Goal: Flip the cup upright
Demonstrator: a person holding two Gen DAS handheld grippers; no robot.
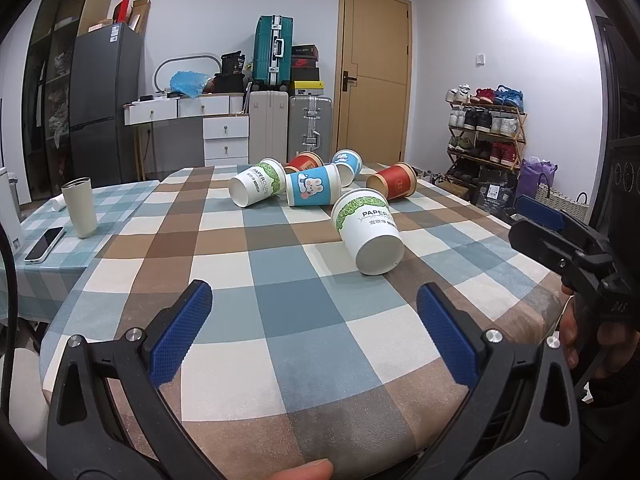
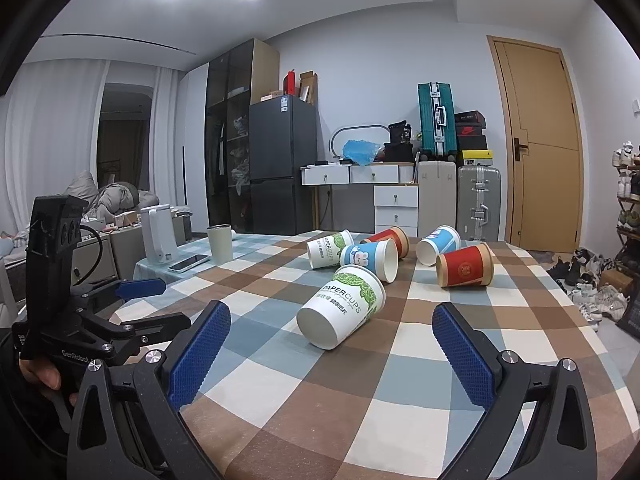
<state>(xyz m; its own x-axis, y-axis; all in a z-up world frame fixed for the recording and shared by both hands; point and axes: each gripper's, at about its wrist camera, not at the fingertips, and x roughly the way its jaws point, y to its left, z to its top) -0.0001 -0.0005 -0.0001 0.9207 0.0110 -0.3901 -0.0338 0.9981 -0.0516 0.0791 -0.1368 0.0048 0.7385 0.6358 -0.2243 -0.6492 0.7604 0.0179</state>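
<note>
A checked cloth in brown, blue and white covers the bench [image 1: 280, 344], and six paper cups lie tipped on their sides across it. Both grippers hang over the near edge. The left gripper [image 1: 314, 332] has its blue pads spread wide and holds nothing. The right gripper [image 2: 332, 350] is just as wide and equally empty. The nearest cup [image 2: 340, 306], white with a green leaf band, lies ahead of both grippers and apart from them, base toward the cameras; it reads "PAPERCUPS" above Chinese characters too small to make out. Behind it lie a second white cup [image 1: 256, 186] with the same lettering, two blue rabbit cups and two red ones. The left gripper's body is marked "GenRobot".
</note>
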